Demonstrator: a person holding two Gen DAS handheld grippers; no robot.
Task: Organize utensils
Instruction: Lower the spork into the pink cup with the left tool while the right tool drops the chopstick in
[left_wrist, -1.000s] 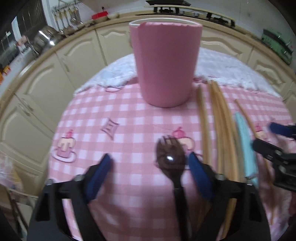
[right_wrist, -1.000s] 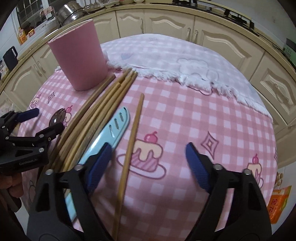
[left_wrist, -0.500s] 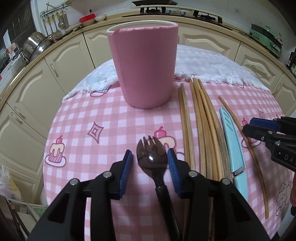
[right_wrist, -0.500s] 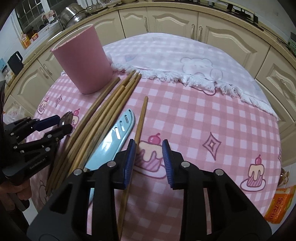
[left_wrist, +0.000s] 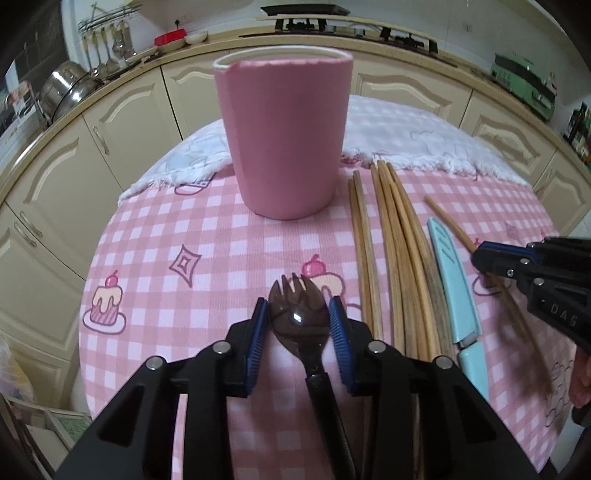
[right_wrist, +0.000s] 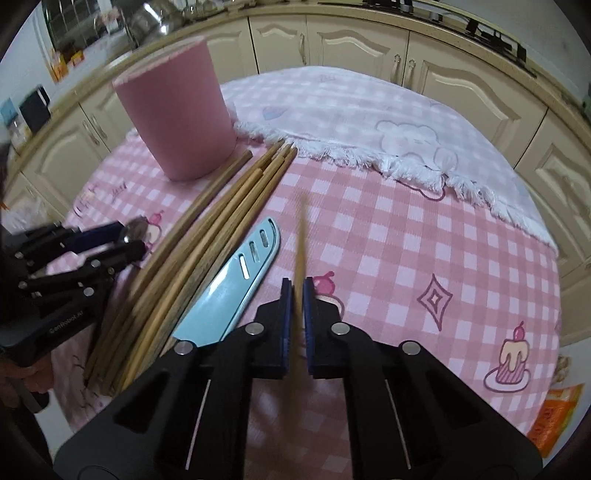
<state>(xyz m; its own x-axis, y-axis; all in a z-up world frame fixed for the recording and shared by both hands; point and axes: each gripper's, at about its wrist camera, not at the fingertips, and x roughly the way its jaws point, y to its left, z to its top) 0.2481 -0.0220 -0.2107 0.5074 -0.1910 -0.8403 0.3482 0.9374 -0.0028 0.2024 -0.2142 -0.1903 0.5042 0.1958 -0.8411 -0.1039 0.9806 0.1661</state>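
1. The left gripper (left_wrist: 299, 314) has its two blue pads (left_wrist: 258, 328) closed against both sides of the bowl of a dark spork (left_wrist: 297, 321). The prongs of the spork point toward the pink cup (left_wrist: 282, 136), and its black handle runs back between the gripper arms.
2. The spork is at the near-left part of the table (left_wrist: 155, 236), which is covered by a pink checked cloth. If the spork is lifted or lies on the cloth, I cannot tell.
3. The right gripper (right_wrist: 298, 291) is pressed shut on a single wooden chopstick (right_wrist: 303, 236). The stick passes between the narrow blue pads (right_wrist: 286, 317) and points forward over the cloth. It looks blurred.
4. The pink cup stands upright near the far-left edge of the pink cloth, just beside the fringe of a white cloth (right_wrist: 369, 110) that covers the far part of the table.
5. A bundle of long wooden chopsticks (left_wrist: 399, 258) lies in the middle of the table, right of the cup. Their far ends reach almost to the white fringe.
6. A light blue knife (left_wrist: 452, 284) in a sheath lies just beside the bundle, on its right, between the bundle and the held chopstick.
7. An orange packet (right_wrist: 554, 417) is seen below the right edge of the table.
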